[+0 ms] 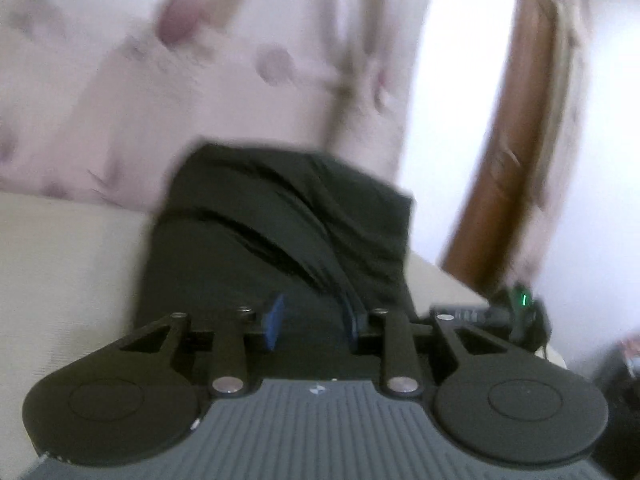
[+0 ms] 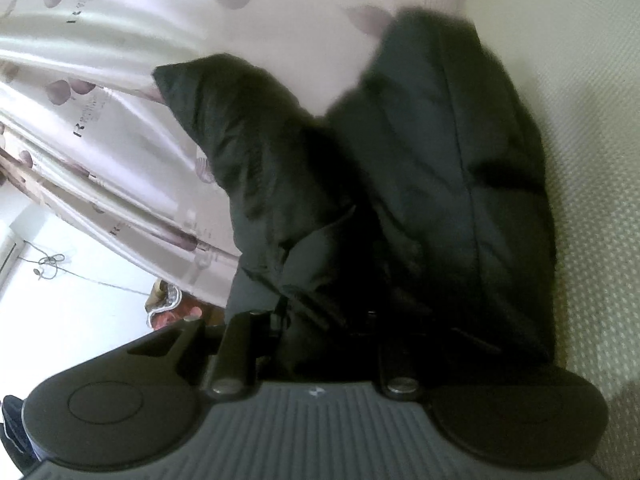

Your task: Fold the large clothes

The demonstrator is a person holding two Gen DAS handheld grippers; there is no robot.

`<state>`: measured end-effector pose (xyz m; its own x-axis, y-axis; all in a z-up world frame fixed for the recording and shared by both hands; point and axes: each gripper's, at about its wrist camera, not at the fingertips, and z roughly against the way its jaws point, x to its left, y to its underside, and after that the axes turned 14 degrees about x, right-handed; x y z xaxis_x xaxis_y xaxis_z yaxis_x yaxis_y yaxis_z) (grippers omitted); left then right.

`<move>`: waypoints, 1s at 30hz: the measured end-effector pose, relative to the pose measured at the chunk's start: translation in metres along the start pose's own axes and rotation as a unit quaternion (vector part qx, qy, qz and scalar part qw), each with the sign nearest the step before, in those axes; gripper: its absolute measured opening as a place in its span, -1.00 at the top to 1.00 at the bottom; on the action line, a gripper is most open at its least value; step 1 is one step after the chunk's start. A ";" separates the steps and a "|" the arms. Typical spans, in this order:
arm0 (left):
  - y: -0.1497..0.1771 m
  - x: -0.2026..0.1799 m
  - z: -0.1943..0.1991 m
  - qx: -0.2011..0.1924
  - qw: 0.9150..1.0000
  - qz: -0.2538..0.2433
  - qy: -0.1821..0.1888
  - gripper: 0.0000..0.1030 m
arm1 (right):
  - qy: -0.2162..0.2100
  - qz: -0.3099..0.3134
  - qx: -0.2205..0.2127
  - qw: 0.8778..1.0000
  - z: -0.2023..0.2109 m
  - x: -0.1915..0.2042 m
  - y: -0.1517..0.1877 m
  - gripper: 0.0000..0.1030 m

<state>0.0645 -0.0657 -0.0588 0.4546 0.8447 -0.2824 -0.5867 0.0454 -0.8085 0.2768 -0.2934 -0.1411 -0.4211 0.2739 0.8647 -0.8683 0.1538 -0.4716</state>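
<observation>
Through the left wrist camera we see the left tongs with their blue pads standing a little apart. A fold of the black garment runs down between them, against the right-hand pad, but blur keeps us from saying whether both pads press on it. Ahead of these tongs the garment lies bunched in a dark, creased heap on the cream bed surface. Beyond it hangs a pale curtain printed with mauve blotches, and to the right of that stands a brown wooden door edge. Just right of the tongs we make out a dark device with a green light.

In the right wrist view, the right tongs are buried in the black garment, whose cloth covers their tips; the fabric bunches tightly at them, so they look closed on it. From there the garment rises in two thick folds ahead. To the right of these tongs lies the textured cream mattress, and to the left the same flowered curtain falls toward a white floor.
</observation>
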 end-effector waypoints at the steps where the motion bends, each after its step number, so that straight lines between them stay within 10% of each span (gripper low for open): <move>1: 0.000 0.000 -0.011 0.014 1.000 0.004 0.012 0.40 | 0.004 0.002 -0.002 1.000 0.004 0.002 0.000 0.56; 6: 0.004 0.002 -0.047 0.039 0.998 0.024 0.053 0.39 | 0.107 0.078 -0.037 0.991 0.034 0.051 0.005 0.47; 10: 0.007 0.002 -0.058 0.046 0.997 0.022 0.060 0.36 | 0.203 0.218 -0.096 0.950 0.059 0.132 -0.004 0.47; 13: 0.008 0.005 -0.060 0.047 0.996 0.031 0.066 0.33 | 0.243 0.330 -0.060 0.910 0.027 0.191 -0.022 0.47; 21: 0.018 -0.002 -0.058 0.028 0.997 0.033 0.061 0.11 | 0.446 0.524 0.072 0.722 -0.115 0.193 -0.050 0.54; 22: 0.020 -0.004 -0.058 0.024 0.997 0.030 0.062 0.05 | 0.463 0.518 0.080 0.715 -0.117 0.179 -0.055 0.55; 30: 0.023 -0.005 -0.062 0.022 0.994 0.055 0.088 0.00 | 0.450 0.374 0.088 0.806 -0.094 0.104 -0.081 0.57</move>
<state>0.0902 -0.1023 -0.1081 0.4945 0.7399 -0.4561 -0.6654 -0.0153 -0.7463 0.3283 -0.1885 -0.0290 -0.5517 0.8180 -0.1627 -0.5172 -0.4887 -0.7026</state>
